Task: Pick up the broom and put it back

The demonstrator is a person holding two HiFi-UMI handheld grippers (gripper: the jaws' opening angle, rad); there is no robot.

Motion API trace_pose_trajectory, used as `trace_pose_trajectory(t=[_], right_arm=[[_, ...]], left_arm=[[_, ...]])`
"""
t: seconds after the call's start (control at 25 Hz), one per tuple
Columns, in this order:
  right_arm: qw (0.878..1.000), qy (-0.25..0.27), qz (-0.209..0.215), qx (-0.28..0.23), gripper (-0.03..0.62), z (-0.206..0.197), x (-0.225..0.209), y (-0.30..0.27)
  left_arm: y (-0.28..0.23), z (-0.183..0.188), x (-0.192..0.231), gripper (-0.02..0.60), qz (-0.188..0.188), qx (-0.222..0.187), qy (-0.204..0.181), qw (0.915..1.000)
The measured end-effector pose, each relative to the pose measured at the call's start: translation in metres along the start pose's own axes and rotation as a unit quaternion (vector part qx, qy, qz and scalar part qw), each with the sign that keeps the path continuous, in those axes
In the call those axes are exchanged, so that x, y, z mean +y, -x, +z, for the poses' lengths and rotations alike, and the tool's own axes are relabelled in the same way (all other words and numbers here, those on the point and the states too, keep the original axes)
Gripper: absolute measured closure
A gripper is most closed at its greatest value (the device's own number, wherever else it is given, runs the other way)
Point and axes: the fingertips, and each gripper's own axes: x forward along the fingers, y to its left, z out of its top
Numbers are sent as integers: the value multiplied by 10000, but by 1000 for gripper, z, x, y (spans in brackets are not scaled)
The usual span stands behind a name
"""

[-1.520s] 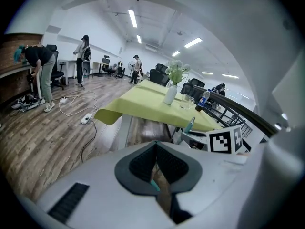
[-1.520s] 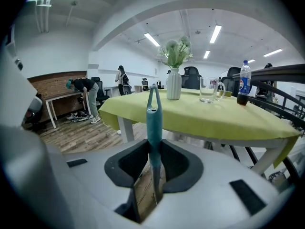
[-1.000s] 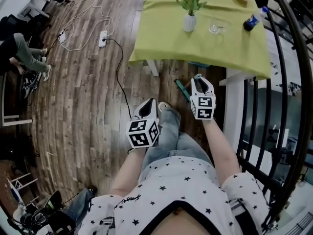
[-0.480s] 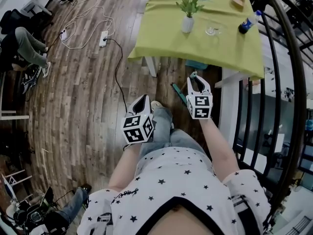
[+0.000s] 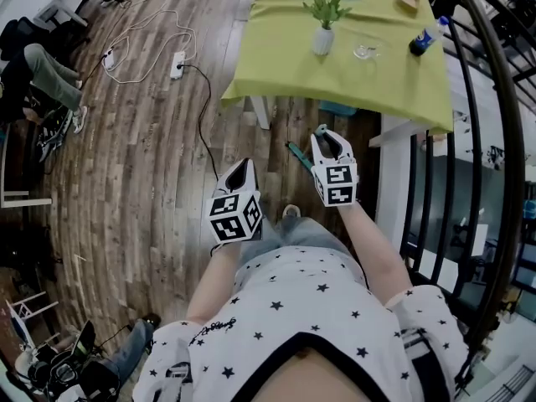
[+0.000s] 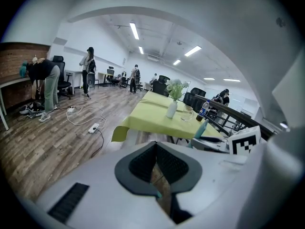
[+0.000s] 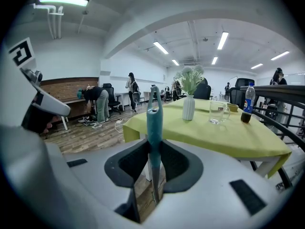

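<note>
The broom shows as a slim teal handle (image 7: 154, 123) standing upright between the pads of my right gripper (image 7: 153, 149), which is shut on it. In the head view that handle (image 5: 298, 155) slants down to the left of my right gripper (image 5: 328, 141), above the wooden floor in front of the table. Its brush end is hidden. My left gripper (image 5: 241, 172) hangs lower left, apart from the broom. Its jaws (image 6: 156, 148) meet at the tips with nothing held. The left gripper view also catches the teal handle (image 6: 200, 128) off to the right.
A table with a yellow-green cloth (image 5: 276, 65) stands ahead, bearing a white vase with flowers (image 5: 322, 38), a glass (image 5: 365, 52) and a bottle (image 5: 423, 38). A black railing (image 5: 435, 182) runs along the right. A power strip with cables (image 5: 177, 64) lies on the floor at left.
Both grippers have risen and moved a little toward the table, the right one carrying the broom handle. The person's foot has drawn back under the body.
</note>
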Motion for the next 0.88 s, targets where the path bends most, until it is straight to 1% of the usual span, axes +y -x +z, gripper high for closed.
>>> trace_pose_trajectory(t=[0.12,0.28,0.52,0.68,0.88], right_arm=[[10000,-24,4,41,517,1,11,-7],[9999,-55,-20,121,517,5,29,-18],[9997,-60,-144,199,517,7,56,-36],[9995,-77,-144,252,517,8,78,-46],[9992,-133,-157,342,517,14,98,-67]], left_arm=[[-3,7,11,571,-34,22,-9,10000],[-7,20,29,571,-140,46,-113,9998],[-13,39,63,571,-260,83,-214,9994],[-14,41,83,571,-315,139,-209,9992],[-21,44,109,571,-389,311,-188,9986]])
